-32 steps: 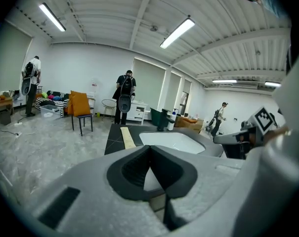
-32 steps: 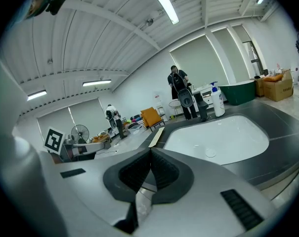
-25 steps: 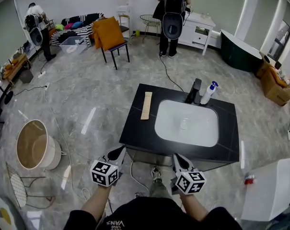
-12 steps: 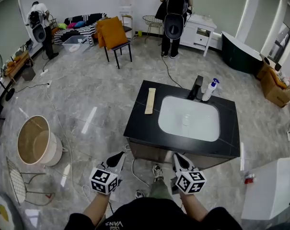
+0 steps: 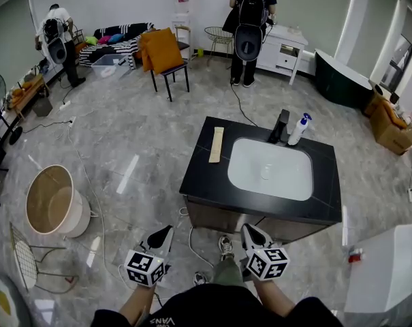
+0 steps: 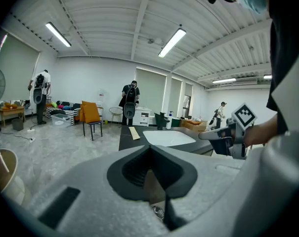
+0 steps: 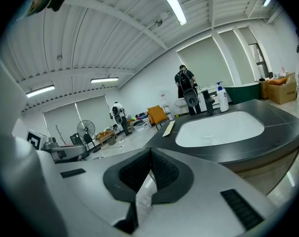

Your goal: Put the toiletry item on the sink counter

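The left gripper point(image 5: 163, 236) and right gripper point(image 5: 249, 233) are held before the counter point(image 5: 199, 179), fingers pressed together, empty. The spray bottle point(image 5: 298, 129) seems already placed, so no grasp is needed.

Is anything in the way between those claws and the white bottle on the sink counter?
Nothing visible stands between: only the sunken basin lies before the bottle; the faucet stands beside it.
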Demonstrator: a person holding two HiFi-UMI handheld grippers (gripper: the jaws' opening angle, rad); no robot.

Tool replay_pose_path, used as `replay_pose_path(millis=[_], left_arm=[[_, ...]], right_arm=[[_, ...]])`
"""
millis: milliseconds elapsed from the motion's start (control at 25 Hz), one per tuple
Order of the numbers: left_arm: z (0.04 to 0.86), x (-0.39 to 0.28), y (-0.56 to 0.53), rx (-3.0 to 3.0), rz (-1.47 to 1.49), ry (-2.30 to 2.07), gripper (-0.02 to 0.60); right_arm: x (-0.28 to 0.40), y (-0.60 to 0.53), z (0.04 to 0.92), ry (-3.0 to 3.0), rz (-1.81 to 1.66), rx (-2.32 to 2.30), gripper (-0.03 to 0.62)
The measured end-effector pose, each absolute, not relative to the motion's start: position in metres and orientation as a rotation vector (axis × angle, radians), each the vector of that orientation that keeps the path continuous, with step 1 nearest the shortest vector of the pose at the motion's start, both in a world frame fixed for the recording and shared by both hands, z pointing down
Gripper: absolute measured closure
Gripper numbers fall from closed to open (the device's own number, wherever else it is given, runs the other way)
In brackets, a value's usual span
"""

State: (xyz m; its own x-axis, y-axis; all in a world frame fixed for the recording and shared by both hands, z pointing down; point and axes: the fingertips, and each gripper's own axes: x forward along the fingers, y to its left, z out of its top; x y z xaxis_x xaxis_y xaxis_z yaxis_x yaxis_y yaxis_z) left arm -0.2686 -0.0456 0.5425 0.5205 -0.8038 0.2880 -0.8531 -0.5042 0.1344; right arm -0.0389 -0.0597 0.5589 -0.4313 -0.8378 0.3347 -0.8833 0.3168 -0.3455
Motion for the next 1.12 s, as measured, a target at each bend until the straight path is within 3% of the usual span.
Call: replay_pose_path(millis=[1120], left_arm=[[0.548,-0.281,-0.034,2.493,0.335,-1.500,0.572]], right_arm=[[-0.040,-0.057,0.585,-2.318,0.769,1.609,0.594]])
